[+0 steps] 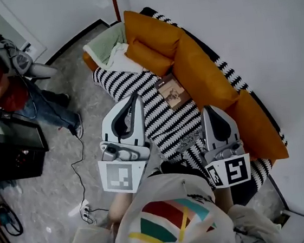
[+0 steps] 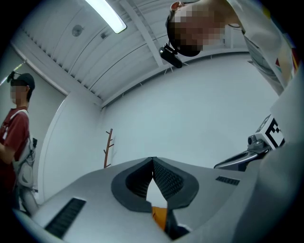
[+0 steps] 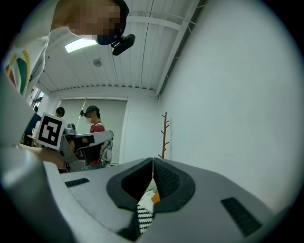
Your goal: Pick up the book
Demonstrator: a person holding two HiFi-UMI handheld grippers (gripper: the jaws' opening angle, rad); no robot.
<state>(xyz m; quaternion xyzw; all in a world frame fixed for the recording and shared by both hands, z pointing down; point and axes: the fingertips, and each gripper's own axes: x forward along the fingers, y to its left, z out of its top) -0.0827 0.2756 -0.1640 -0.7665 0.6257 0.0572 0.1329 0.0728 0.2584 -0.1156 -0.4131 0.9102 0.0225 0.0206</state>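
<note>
pinching tip to tip on nothing, the left hand-held gripper (image 1: 134, 97) hangs over the front edge of the sofa (image 1: 259, 133), where the black-and-white striped blanket (image 1: 157, 123) drapes down toward the floor. the right hand-held gripper (image 1: 208, 108) is closed and empty too, and it sits above the seat closer to the long orange back cushion (image 1: 198, 75).

the book (image 1: 171, 91) lies flat on the blanket about midway along the seat. its far edge is up against the back cushion, and it lies ahead of and between the two sets of tips, touched by neither. the blanket around its near and left sides is bare.

toward the far end of the seat lie a smaller orange cushion (image 1: 147, 56) and a pale green and white throw (image 1: 108, 47).

a white wall (image 1: 273, 33) runs close behind the sofa back. the grey floor (image 1: 70, 122) is open along the front edge, crossed by a thin cable (image 1: 82, 153). another person (image 1: 3, 86) and a black case (image 1: 14, 153) stand well apart at the floor's left edge.
</note>
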